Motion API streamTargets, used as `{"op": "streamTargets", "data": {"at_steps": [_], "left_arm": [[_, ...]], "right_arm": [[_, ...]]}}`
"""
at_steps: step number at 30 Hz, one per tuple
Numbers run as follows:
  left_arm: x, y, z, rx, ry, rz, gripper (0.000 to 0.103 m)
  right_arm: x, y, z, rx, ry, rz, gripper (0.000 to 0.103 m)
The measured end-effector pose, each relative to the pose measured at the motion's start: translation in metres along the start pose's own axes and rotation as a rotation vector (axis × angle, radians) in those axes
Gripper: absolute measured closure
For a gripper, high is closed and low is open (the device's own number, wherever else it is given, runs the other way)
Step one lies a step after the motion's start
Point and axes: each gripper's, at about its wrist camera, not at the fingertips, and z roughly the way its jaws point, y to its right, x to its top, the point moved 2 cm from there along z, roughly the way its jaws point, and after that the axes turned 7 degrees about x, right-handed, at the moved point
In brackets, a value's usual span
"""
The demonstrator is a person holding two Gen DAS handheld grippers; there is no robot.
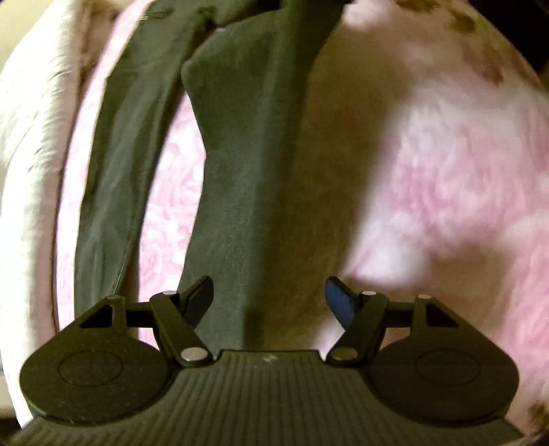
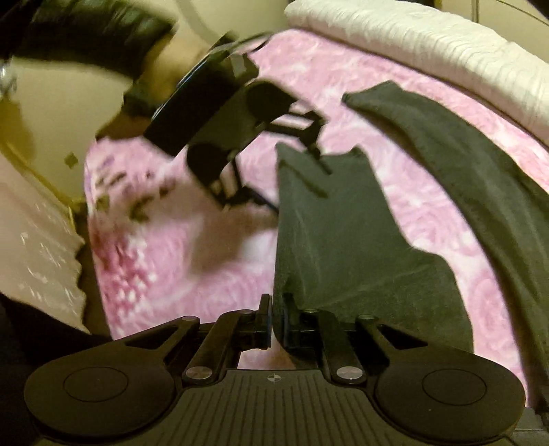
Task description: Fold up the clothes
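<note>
Pinching dark garment [image 2: 343, 240], right claw [image 2: 277, 320]; pink blanket [image 2: 206, 274] beneath, possibly fleece.

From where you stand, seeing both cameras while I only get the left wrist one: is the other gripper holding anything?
Observer: Yes. The right gripper is pinched on the near edge of the dark garment.
Operator: Mine looks wide open over dark cloth. Is it touching it?
Observer: In the right wrist view the left gripper sits at the far corner of that same piece, but it is too blurred to tell contact.
Operator: What is beyond the pink blanket?
Observer: A white folded cover runs along the far side of the pink blanket, and a dark sleeve leads to the left gripper.
</note>
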Motion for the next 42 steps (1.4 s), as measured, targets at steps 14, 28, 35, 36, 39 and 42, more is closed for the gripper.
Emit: {"op": "streamTargets", "data": {"at_steps": [14,28,35,36,39,42], "left_arm": [[-0.013,-0.073,-0.079,-0.606,-0.034,-0.542,0.1],[-0.07,-0.082,-0.036,-0.067,-0.278,-0.751,0.059],[-0.001,0.046,-0.059,-0.126,-0.149,-0.385,0.051],[0.006,0.065,-0.054,-0.108,-0.158,-0.305,0.051],[0.011,0.097,-0.037,-0.023,-0.216,-0.136,0.056],[0.01,0.108,-0.023,0.01,-0.264,-0.07,0.079]], "right_arm": [[0.068,0.028,-0.083,0.204,-0.136,-0.069,0.097],[0.041,0.113,-0.08,-0.284,0.322,0.334,0.054],[-0.06,0.049,-0.077,-0.368,0.276,0.598,0.054],[-0.071,0.044,-0.076,-0.373,0.273,0.652,0.054],[-0.098,0.044,-0.074,-0.359,0.282,0.835,0.053],[-0.126,0.052,-0.074,-0.356,0.305,0.977,0.048]]}}
